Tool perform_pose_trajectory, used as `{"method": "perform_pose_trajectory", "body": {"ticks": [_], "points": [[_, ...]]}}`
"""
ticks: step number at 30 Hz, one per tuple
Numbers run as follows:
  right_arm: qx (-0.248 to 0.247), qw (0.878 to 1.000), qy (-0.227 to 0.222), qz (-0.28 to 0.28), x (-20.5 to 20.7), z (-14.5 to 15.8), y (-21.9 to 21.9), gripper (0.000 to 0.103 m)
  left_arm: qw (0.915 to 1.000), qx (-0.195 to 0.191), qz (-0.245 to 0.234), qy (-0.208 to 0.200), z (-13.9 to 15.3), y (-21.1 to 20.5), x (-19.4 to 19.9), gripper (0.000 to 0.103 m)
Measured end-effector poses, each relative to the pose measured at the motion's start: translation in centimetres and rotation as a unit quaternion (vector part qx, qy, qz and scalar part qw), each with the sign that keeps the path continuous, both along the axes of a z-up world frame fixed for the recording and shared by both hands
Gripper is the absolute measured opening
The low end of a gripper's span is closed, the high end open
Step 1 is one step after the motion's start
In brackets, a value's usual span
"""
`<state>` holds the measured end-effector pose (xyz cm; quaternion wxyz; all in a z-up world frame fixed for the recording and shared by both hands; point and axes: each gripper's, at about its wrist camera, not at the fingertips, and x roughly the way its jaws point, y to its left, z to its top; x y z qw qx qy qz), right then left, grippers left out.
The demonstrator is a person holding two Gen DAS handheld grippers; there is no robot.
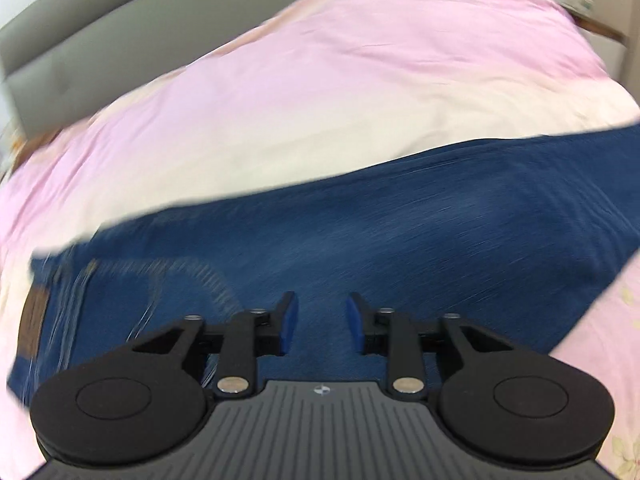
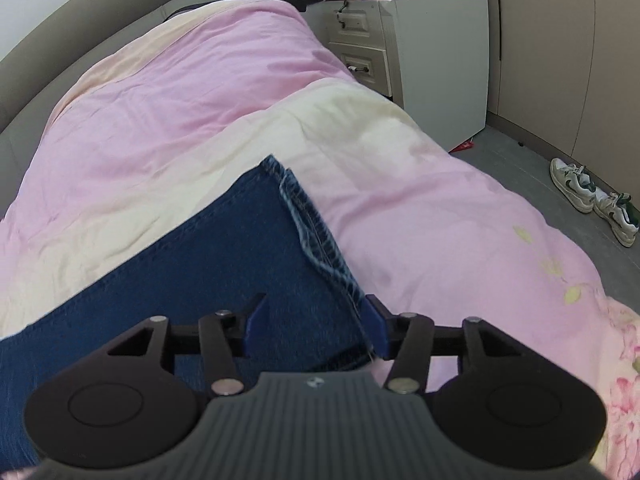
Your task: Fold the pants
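The jeans lay flat on the pink bed cover. The left tool angled down over them, open and empty. The right tool, likewise tilted, stood open above the hem.

On my bed: a pink-and-cream quilt, grey headboard behind. Beside it I see a white nightstand. On my grey floor, a sneaker pair.
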<state>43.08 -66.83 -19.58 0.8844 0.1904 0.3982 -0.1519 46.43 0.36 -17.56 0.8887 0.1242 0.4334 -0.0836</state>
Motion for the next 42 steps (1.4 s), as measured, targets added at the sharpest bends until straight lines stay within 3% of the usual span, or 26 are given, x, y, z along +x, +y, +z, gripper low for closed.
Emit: {"method": "perform_pose_trajectory", "body": {"ticks": [3, 6, 11, 19, 25, 27, 29, 31, 35, 37, 42], "points": [[0.023, 1.000, 0.008, -0.011, -1.8, -0.7, 0.1, 0.062, 0.9995, -0.011, -0.031, 0.001, 0.6, -2.6, 1.1, 0.040], [0.083, 0.996, -0.001, -0.028, -3.5, -1.4, 0.0, 0.063, 0.9969, -0.034, -0.070, 0.005, 0.6, -5.3, 0.9, 0.040], [0.155, 0.987, -0.023, -0.047, -4.5, -3.3, -0.1, 0.059, 0.9916, -0.015, -0.127, 0.017, -1.8, -10.4, 0.2, 0.039], [0.218, 0.966, -0.075, -0.114, -3.3, -6.1, -2.2, 0.055, 0.9935, -0.013, -0.111, 0.020, -5.1, -13.5, 4.0, 0.033], [0.215, 0.967, -0.086, -0.105, -2.9, -7.1, -2.6, 0.055, 0.9960, -0.002, -0.087, 0.017, -6.1, -15.8, 9.3, 0.031], [0.217, 0.965, -0.093, -0.110, -3.1, -7.4, -2.8, 0.049, 0.9961, 0.017, -0.086, 0.011, -6.4, -17.0, 10.7, 0.031], [0.218, 0.964, -0.097, -0.118, -3.1, -7.6, -3.0, 0.031, 0.9965, 0.026, -0.080, 0.004, -6.7, -17.7, 11.7, 0.030], [0.224, 0.961, -0.103, -0.125, -3.2, -7.9, -3.4, 0.023, 0.9971, 0.032, -0.069, -0.001, -6.8, -18.3, 12.2, 0.029], [0.230, 0.959, -0.116, -0.117, -3.3, -7.2, -3.6, 0.013, 0.9984, 0.030, -0.045, -0.016, -6.0, -18.7, 12.0, 0.026], [0.226, 0.960, -0.125, -0.109, -3.4, -6.1, -3.6, 0.008, 0.9977, 0.032, -0.055, -0.024, -4.8, -18.6, 11.1, 0.026], [0.219, 0.960, -0.161, -0.072, -3.8, -1.0, -2.9, 0.007, 0.9965, 0.018, -0.076, -0.028, -0.4, -16.2, 7.8, 0.026]]}}
